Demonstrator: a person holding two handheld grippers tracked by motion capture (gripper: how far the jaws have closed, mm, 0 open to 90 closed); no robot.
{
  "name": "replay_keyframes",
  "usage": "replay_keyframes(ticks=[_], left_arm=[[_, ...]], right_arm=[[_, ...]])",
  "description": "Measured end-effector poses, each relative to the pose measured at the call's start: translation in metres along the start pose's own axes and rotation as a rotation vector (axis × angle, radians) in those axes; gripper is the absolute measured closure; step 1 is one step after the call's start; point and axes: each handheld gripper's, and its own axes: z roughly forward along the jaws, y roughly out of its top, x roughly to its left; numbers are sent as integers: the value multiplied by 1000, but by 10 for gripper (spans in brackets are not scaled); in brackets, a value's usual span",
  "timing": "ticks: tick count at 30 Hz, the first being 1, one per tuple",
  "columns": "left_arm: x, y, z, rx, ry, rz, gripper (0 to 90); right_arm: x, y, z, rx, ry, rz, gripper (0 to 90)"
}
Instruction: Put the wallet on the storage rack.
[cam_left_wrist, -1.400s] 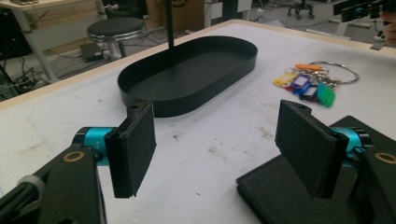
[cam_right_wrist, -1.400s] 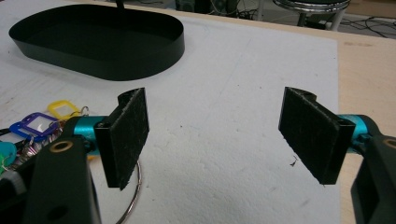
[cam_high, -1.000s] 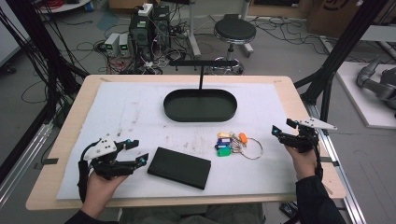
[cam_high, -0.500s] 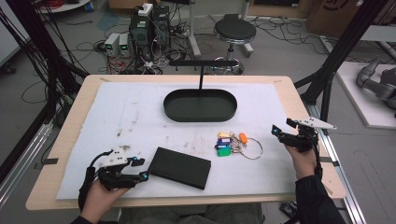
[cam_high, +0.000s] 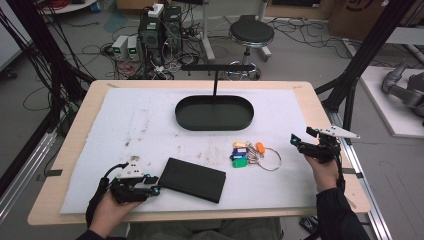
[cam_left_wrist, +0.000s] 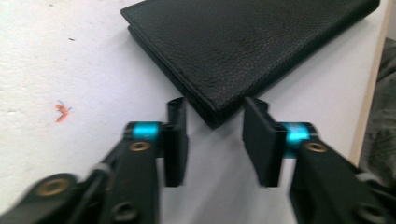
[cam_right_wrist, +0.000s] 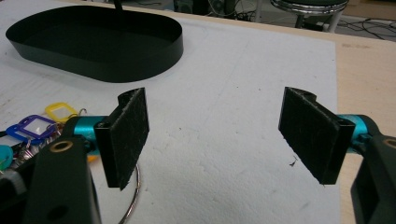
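— Wallet (cam_high: 193, 179): flat on the white mat (cam_high: 150, 125), near the front edge, left of centre. And against the left gripper (cam_high: 152, 190)?

— Just beside it, at the wallet's near-left corner. In the left gripper view, corner of the wallet (cam_left_wrist: 243, 46) pointing into the gap of the left gripper (cam_left_wrist: 215, 135), jaws apart, either side of that corner. Cannot tell whether touching.

— And the right gripper (cam_high: 302, 137)?

— Well apart from the wallet, over the mat's right edge. Jaws spread wide, nothing between the pads (cam_right_wrist: 128, 135).

— Anything between the two?

— Key bunch (cam_high: 250, 152) with coloured tags and a ring, right of the wallet, nearer the right gripper. Black oval tray (cam_high: 214, 112) farther back, centre.
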Motion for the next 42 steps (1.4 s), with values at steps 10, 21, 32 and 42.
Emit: replay_keyframes(ticks=[10, 21, 32, 42], left_arm=[[-3, 3, -1, 7, 14, -14, 751], [-5, 12, -3, -55, -28, -82, 842], [-4, 24, 1, -82, -78, -174, 855], [5, 29, 3, -121, -129, -273, 880]], right_arm=[[1, 0, 1, -5, 3, -6, 248], [10, 3, -2, -32, 19, -23, 251], [51, 13, -6, -106, 146, -78, 251], [101, 14, -7, -126, 385, -196, 251]])
